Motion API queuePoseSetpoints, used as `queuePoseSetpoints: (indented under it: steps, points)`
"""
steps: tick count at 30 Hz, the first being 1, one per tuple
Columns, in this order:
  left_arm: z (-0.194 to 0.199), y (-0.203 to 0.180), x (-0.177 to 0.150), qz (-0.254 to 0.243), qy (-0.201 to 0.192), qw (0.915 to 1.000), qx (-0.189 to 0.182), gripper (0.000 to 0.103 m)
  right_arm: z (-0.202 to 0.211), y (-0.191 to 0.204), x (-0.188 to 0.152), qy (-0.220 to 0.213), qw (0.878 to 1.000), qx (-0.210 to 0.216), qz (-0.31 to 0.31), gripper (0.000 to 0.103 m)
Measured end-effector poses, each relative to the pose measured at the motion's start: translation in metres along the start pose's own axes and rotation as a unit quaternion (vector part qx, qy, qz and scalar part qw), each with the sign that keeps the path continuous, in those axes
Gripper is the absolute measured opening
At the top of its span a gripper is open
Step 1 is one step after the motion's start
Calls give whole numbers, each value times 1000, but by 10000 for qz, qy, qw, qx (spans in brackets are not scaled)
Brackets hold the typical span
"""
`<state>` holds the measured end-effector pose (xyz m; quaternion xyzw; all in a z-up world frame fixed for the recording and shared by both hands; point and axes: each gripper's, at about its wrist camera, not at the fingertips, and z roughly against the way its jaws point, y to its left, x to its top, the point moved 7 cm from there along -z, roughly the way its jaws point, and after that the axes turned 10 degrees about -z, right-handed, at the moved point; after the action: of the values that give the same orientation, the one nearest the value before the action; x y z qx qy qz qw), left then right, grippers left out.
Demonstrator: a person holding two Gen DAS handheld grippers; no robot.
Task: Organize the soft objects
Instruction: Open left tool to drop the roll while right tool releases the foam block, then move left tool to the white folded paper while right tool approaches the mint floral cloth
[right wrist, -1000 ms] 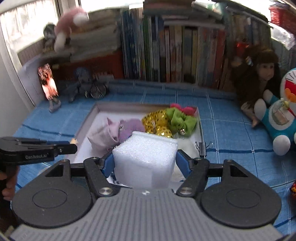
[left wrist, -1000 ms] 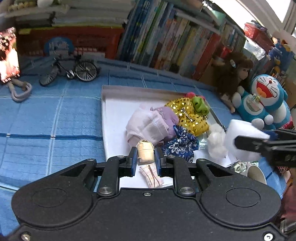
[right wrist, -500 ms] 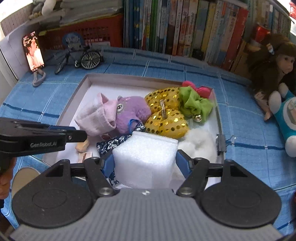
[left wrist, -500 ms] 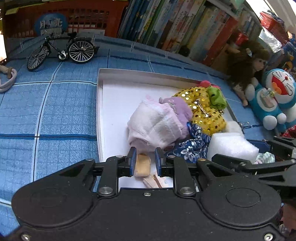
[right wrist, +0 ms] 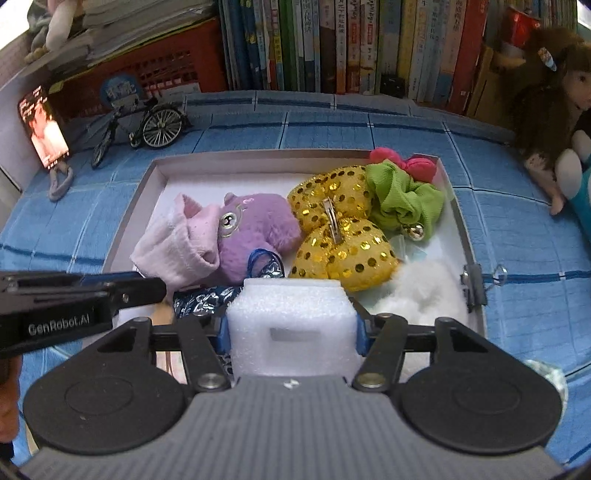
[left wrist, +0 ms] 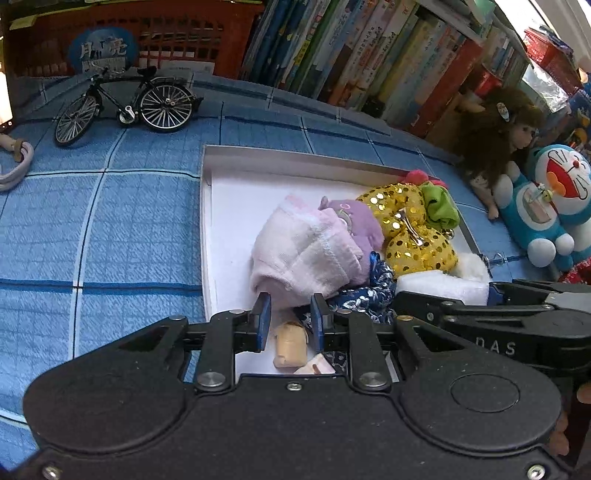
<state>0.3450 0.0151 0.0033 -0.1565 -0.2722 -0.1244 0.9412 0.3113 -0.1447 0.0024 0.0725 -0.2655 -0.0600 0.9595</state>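
Already the tray (right wrist: 127, 221) holds most soft things — right hand-held gripper (right wrist: 291, 328) closing on the foam block (right wrist: 291, 317), left hand-held gripper (left wrist: 290, 323) closed, empty; block remains unplaced.

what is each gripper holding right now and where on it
The right gripper, jaws closing, grips the white foam block by its two opposite sides. The left gripper is shut with nothing visibly held.

The left gripper (right wrist: 159, 291), seen from the right wrist view, bore "GenRobot.AI" in pale letters on its black side. In the left wrist view, the right gripper (left wrist: 443, 295) carried the letters "DAS" on its black body. A round blue sign (left wrist: 103, 50) against the red crate (left wrist: 177, 33) showed white Chinese characters, the first being "月". The book spines (right wrist: 351, 40) were too small to read.
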Motion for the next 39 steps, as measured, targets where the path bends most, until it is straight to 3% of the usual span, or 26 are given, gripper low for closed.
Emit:
queuePoseSetpoints:
  steps: [13,17,19,26,39]
  points:
    - [12,-10,2,-79,-147,9999,-24,27,-27,6,20,-204,9979,109,-612,62]
    - [22,-14,2,-135,-219,9997,18,32,-24,4,18,-179,9975,196,-662,66]
    - [28,-17,1,-187,-286,9994,41,36,-19,2,17,-208,9973,206,-672,72]
    - [51,-34,1,-416,-511,9976,219,49,7,-5,13,-303,9968,401,-620,76]
    - [88,-83,-7,-796,-830,9932,160,56,82,-32,2,-656,9917,969,-534,85]
